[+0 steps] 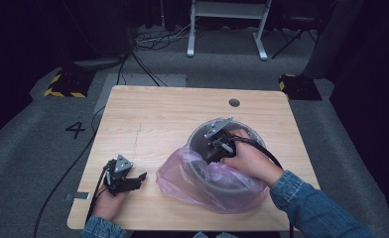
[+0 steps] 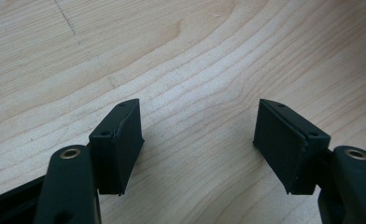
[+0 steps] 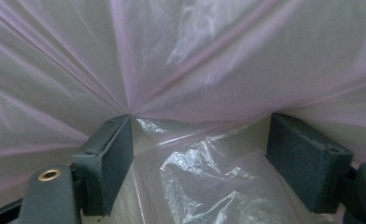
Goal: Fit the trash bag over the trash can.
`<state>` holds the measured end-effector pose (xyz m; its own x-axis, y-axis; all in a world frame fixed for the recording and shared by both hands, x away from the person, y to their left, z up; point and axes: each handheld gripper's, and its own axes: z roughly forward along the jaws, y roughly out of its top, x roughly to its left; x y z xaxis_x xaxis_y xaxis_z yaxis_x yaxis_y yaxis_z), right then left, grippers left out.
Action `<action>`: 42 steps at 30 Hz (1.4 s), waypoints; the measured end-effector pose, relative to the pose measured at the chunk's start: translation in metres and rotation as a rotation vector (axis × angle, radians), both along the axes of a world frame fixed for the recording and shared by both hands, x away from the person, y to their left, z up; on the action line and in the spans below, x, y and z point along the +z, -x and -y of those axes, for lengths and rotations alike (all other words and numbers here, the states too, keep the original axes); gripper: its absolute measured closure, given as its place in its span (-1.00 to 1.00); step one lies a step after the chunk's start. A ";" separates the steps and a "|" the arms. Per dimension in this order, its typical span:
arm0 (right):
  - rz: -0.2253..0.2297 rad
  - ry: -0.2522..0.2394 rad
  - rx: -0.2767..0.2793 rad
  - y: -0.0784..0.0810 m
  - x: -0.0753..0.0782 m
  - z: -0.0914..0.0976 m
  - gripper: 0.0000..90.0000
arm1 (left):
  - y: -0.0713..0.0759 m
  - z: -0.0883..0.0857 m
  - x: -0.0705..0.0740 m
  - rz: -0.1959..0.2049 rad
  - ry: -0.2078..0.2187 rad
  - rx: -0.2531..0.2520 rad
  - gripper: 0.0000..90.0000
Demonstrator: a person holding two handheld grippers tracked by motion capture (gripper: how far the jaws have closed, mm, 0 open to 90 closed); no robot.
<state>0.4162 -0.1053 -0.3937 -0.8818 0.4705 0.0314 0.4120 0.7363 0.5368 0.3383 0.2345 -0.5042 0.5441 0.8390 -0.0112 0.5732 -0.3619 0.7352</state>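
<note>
A round grey bin (image 1: 198, 141) stands on the right half of the wooden table (image 1: 153, 119). A thin pink plastic bag (image 1: 187, 184) is draped over its near rim and spills onto the table. My right gripper (image 1: 211, 154) reaches down inside the bin, held by a hand in a denim sleeve. In the right gripper view its jaws (image 3: 200, 154) stand open, with the pink film (image 3: 195, 56) stretched taut just ahead and creases fanning out from the left jaw's tip. My left gripper (image 1: 141, 176) rests low near the table's front left corner, open (image 2: 197, 140) over bare wood.
A small round hole (image 1: 234, 102) sits near the table's far edge. Cables (image 1: 148, 42) and a white frame's legs (image 1: 227, 29) are on the floor behind. Yellow-and-black bases (image 1: 66, 84) flank the far corners. A cable (image 1: 63, 178) trails off the left edge.
</note>
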 end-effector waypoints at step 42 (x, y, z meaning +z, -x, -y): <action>0.018 -0.301 0.031 0.036 0.084 0.034 -0.40 | 0.000 0.000 0.000 0.001 -0.002 0.000 -0.29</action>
<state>0.3805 -0.1394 -0.3096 -0.8973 0.4154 0.1495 0.3803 0.5553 0.7396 0.3384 0.2344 -0.5042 0.5439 0.8391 -0.0091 0.5727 -0.3632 0.7349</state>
